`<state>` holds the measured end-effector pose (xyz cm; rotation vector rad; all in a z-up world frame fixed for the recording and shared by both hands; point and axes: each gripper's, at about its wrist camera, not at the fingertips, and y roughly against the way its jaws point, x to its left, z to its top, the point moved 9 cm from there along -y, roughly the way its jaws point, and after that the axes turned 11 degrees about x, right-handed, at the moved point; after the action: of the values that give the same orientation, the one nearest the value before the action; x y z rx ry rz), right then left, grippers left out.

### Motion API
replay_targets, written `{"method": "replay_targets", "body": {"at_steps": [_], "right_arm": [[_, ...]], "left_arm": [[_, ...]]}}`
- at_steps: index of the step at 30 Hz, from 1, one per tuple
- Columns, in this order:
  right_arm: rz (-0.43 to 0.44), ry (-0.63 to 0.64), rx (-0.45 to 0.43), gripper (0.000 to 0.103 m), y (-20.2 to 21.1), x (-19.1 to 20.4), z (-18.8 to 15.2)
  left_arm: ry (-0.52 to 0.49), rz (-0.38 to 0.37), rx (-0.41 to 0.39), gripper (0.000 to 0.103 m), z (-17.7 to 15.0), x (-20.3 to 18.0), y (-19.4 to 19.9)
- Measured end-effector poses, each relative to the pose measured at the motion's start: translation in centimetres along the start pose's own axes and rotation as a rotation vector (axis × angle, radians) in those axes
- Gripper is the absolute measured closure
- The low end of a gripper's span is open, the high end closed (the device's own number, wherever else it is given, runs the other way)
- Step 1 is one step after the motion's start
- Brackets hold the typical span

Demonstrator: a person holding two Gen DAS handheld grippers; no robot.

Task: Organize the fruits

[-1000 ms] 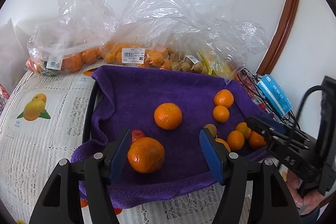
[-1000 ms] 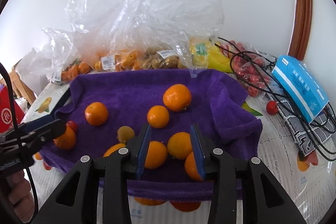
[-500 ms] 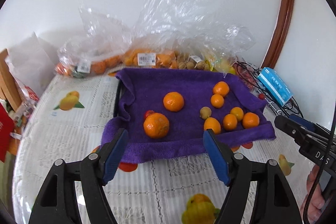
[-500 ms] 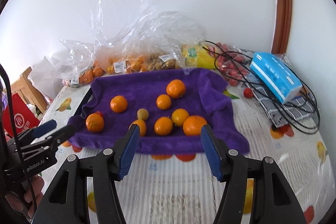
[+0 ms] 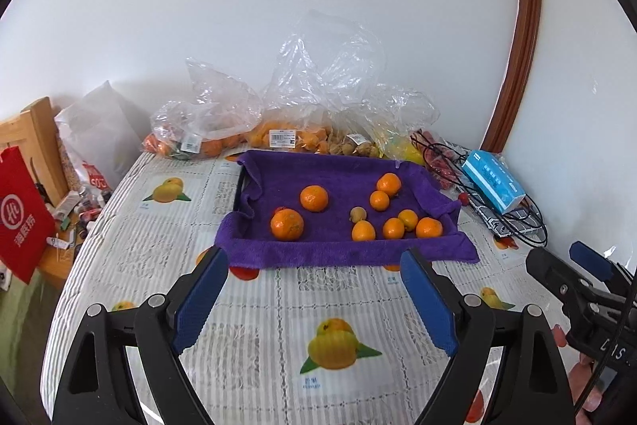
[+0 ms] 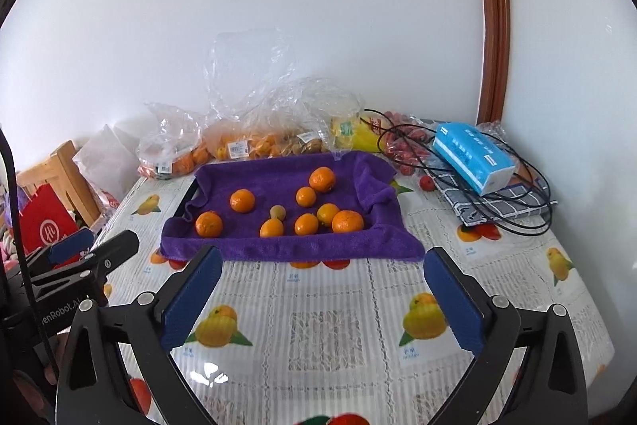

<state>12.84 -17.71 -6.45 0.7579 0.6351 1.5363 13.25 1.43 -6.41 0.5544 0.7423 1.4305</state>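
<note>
1. Now left gripper (image 5: 314, 299): drawn further back from the purple towel (image 5: 342, 245), jaws wide apart, holding nothing.
2. Right gripper (image 6: 320, 299): likewise retreated, jaws now spread wide, holding nothing.
3. Oranges (image 6: 347, 221): unmoved on towel at 12 o'clock; largest orange (image 5: 287, 224) toward 11.
4. Fruit bags (image 5: 278, 138): behind the towel, against the wall.

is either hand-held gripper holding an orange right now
No, the left hand-held gripper and the right hand-held gripper are both open and empty, and the oranges lie on the purple towel.
</note>
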Motion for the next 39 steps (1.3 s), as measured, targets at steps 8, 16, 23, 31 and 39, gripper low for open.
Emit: {"method": "replay_targets", "body": {"at_steps": [8, 16, 23, 31, 39], "right_arm": [[-0.04, -0.003, -0.037, 0.002, 3.7, -0.5, -1.2], [-0.088, 0.026, -0.037, 0.002, 4.5, -0.7, -2.0], [-0.08, 0.021, -0.034, 0.002, 4.5, -0.6, -2.2], [-0.081, 0.017, -0.029, 0.002, 4.3, -0.7, -2.3], [-0.078, 0.016, -0.031, 0.002, 4.4, -0.8, -2.4]], "left_arm": [[0.007, 0.02, -0.048, 0.012, -1.2, 0.1, 3.9], [0.018, 0.021, -0.049, 0.011, -1.5, 0.3, 4.3], [0.01, 0.019, -0.056, 0.01, -1.5, 0.1, 4.8], [0.012, 0.011, -0.051, 0.01, -1.6, 0.0, 4.8], [0.013, 0.013, -0.05, 0.01, -1.7, 0.2, 4.7]]}}
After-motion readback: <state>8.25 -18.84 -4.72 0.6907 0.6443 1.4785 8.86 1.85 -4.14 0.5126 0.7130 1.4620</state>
